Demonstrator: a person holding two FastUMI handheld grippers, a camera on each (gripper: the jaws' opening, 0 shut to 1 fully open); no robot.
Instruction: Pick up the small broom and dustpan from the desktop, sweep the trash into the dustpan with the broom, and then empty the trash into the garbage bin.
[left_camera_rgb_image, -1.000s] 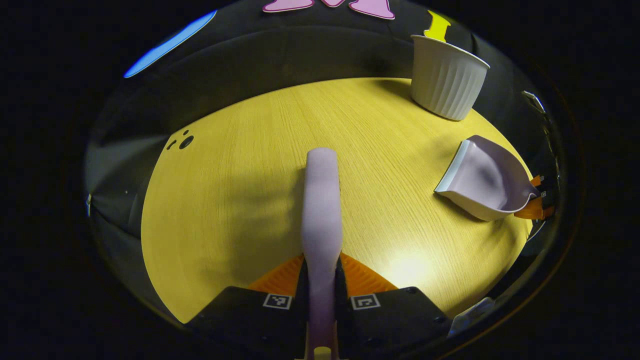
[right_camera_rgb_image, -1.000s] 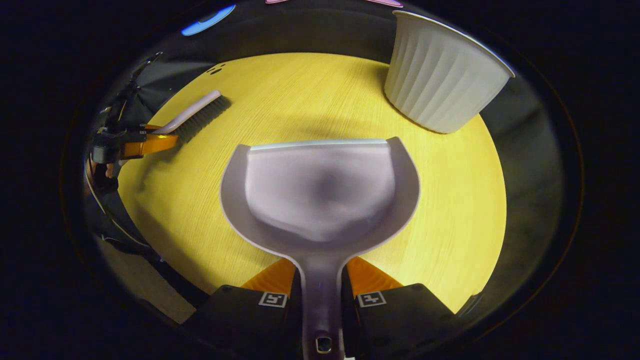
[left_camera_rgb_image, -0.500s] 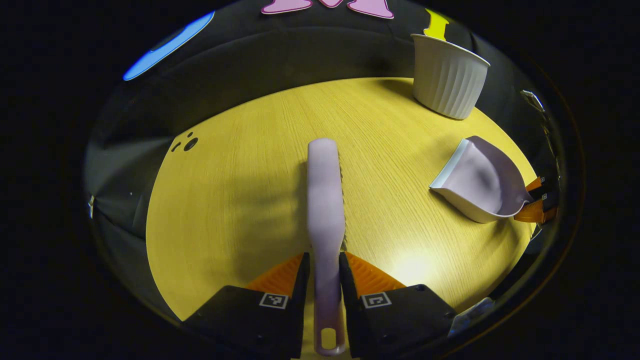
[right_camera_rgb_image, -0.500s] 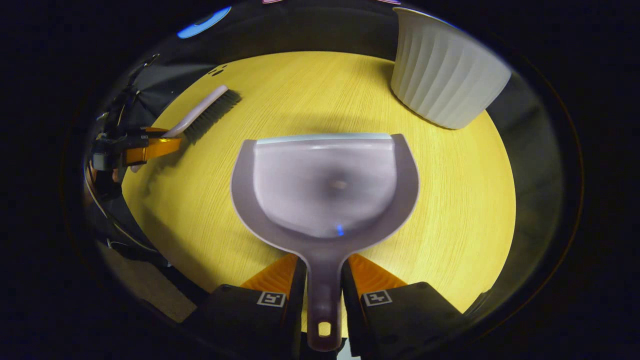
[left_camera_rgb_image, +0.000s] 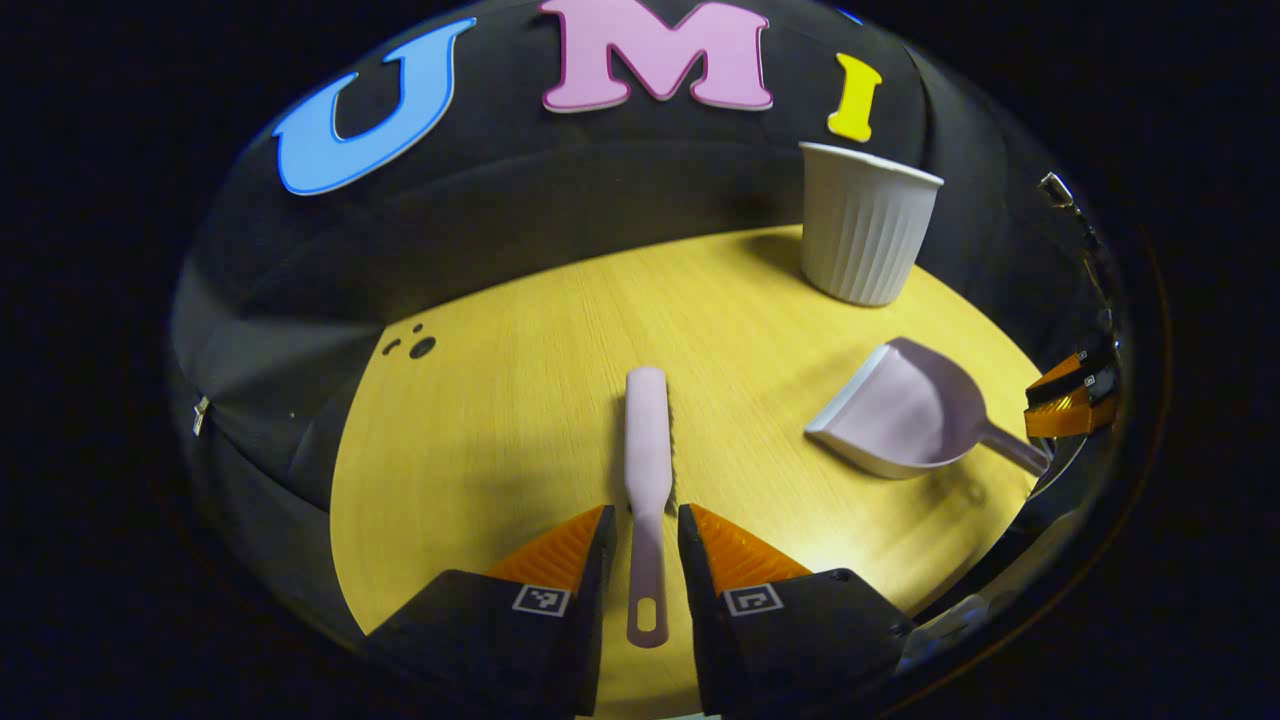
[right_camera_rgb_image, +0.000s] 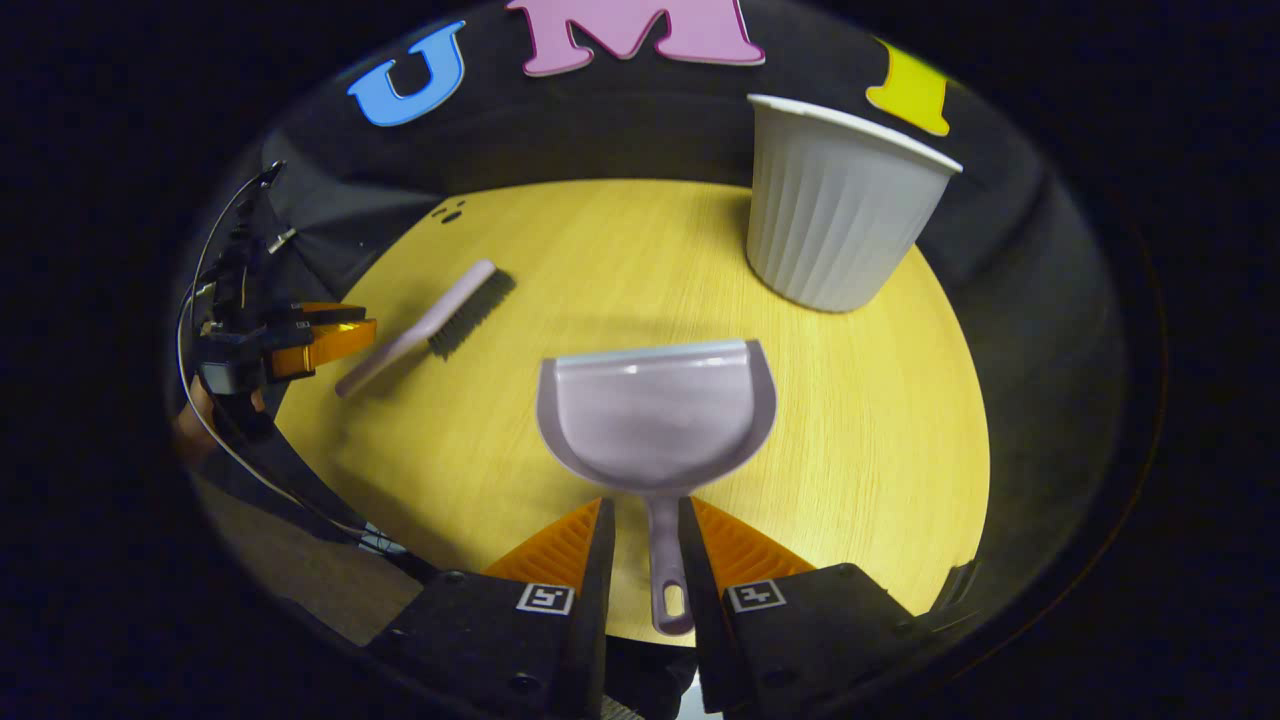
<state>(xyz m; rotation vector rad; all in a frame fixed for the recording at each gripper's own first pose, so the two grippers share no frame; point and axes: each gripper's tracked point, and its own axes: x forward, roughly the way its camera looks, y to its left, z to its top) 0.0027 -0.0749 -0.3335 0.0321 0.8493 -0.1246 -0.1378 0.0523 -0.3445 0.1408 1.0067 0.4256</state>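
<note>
A: So, grip state?
B: Left gripper (left_camera_rgb_image: 642, 545) spread, straddling the broom (left_camera_rgb_image: 647, 455) handle, not pinching. Right gripper (right_camera_rgb_image: 643, 540) same around the dustpan (right_camera_rgb_image: 657, 415) handle.
A: Why flat on the table (right_camera_rgb_image: 880, 400)?
B: Looks set down, mouth facing the bin (right_camera_rgb_image: 835, 215). Broom left of bin. Nothing blocks; no trash visible.

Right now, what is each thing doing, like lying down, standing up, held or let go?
Small broom: lying on the desktop, let go.
Dustpan: resting flat, let go.
Garbage bin: standing upright.
Left gripper: open around the broom handle.
Right gripper: open around the dustpan handle.
</note>
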